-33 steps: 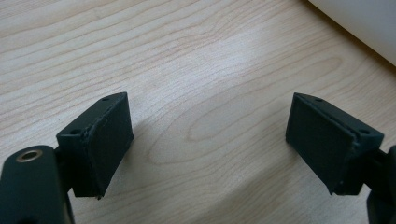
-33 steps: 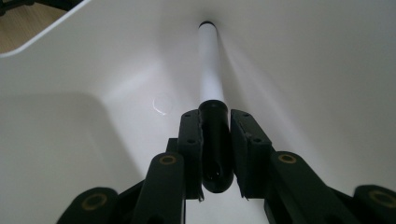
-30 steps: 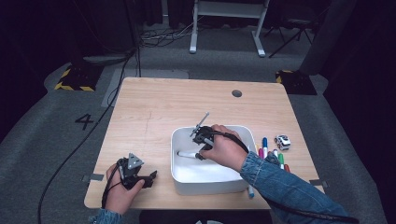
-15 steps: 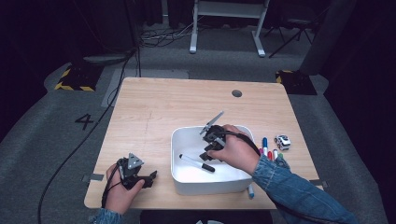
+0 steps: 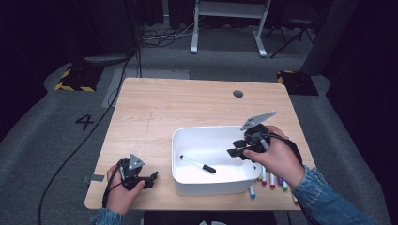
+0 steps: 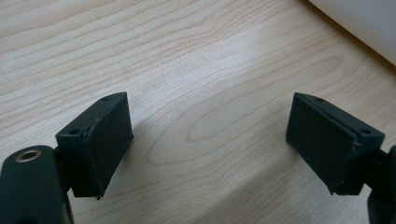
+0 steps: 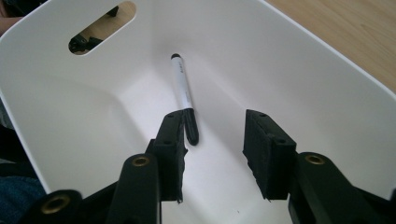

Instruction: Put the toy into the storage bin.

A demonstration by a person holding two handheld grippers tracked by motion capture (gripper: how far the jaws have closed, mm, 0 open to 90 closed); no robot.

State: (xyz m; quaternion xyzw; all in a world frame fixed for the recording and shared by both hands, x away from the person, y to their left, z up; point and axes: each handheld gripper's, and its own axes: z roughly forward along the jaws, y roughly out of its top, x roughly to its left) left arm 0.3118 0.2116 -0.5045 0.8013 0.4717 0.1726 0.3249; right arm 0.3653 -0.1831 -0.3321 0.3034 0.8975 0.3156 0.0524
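A white marker with a black cap (image 5: 198, 164) lies flat on the floor of the white bin (image 5: 206, 127). My right gripper (image 5: 236, 151) hovers over the bin's right end, pointing left into it. Its jaws have just been opening and nothing is between them. In the right gripper view the marker (image 7: 183, 93) lies beyond the right gripper (image 7: 212, 140), apart from both pads. My left gripper (image 5: 151, 178) rests on the table left of the bin. In the left gripper view the left gripper (image 6: 210, 135) stands open over bare wood.
Several coloured markers (image 5: 267, 178) lie on the wooden table (image 5: 187, 103) just right of the bin, under my right hand. A round cable hole (image 5: 238, 93) sits near the far edge. The bin's corner (image 6: 364, 23) lies ahead of the left gripper.
My right gripper let go of the marker, which now lies in the bin. It then rose and drew back to the right with its jaws opening. The left hand stayed still.
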